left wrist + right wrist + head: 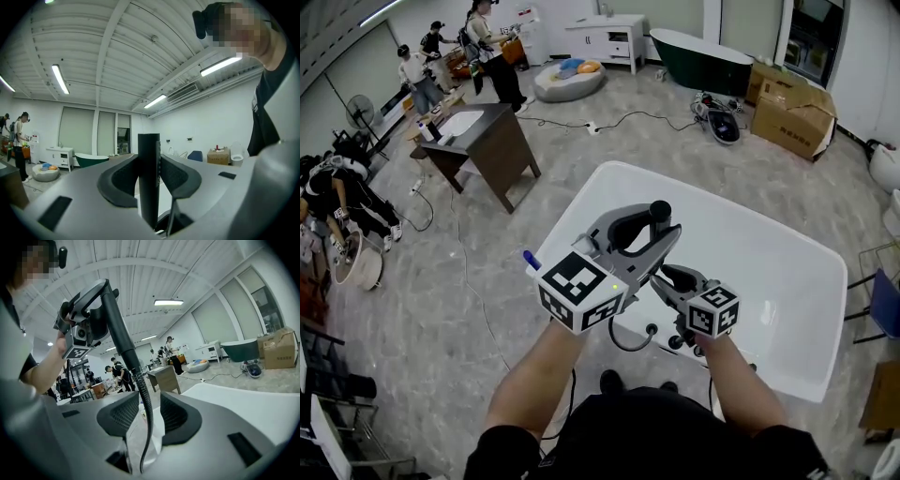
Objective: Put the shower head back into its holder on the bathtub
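Grey floor (487,281), white bathtub (787,281) | left gripper (149,161) jaws clenched on black shower head (117,329) handle, over tub's near end | right gripper (150,408) jaws released, wide; hose (150,427) runs between, clear of both.

No legible words, brands or numbers anywhere in view. Only black-and-white square code patterns, without letters or digits, on the marker cubes (581,292) of the left gripper (630,234) and the right gripper (667,275). Cardboard boxes (794,111) by the far wall too small and distant for any print to be read.
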`<action>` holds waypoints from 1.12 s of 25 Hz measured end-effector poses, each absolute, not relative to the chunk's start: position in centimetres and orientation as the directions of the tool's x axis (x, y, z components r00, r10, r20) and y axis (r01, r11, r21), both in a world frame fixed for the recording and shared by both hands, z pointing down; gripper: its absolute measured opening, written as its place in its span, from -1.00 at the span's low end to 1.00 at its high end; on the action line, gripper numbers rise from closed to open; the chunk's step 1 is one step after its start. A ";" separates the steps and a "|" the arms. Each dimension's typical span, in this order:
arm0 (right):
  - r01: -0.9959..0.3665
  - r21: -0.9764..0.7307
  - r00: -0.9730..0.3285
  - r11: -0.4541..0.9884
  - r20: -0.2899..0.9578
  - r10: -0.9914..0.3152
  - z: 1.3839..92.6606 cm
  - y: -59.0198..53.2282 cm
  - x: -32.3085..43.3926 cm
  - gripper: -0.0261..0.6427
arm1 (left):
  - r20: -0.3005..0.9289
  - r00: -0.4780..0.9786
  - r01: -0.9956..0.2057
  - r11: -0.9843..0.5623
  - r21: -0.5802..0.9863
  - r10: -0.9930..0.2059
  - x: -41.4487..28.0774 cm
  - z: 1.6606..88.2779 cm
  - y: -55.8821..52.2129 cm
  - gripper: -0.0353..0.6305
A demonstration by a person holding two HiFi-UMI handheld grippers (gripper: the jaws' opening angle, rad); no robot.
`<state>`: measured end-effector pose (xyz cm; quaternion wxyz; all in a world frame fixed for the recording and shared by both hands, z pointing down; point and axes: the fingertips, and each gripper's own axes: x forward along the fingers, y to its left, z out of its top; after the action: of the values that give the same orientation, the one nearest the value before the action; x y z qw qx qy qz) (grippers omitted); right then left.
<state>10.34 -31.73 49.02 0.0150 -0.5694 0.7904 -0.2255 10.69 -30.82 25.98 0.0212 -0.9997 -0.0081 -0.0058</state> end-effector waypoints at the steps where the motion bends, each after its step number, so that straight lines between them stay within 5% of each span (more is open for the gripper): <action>1: -0.892 -0.375 -0.356 0.253 0.236 -0.904 49.1 -32.1 10.0 -0.45 | 0.008 1.000 0.016 -0.999 -0.034 0.015 10.4 26.0 -31.1 -0.45; 7: -0.901 -0.343 -0.359 0.266 0.244 -0.901 49.7 -33.7 8.2 -0.70 | -0.003 1.000 0.016 -0.999 -0.047 0.016 9.0 26.2 -32.1 -0.45; 28: -0.983 -0.156 -0.135 0.101 0.228 -0.964 42.7 -34.6 17.2 -0.70 | -0.123 0.992 0.012 -0.999 -0.043 0.018 9.1 22.1 -34.4 -0.45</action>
<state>17.20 -34.62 42.71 -0.0338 -0.6567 0.7411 -0.1353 9.10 -34.37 22.14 0.0210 -0.9978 -0.0075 0.0619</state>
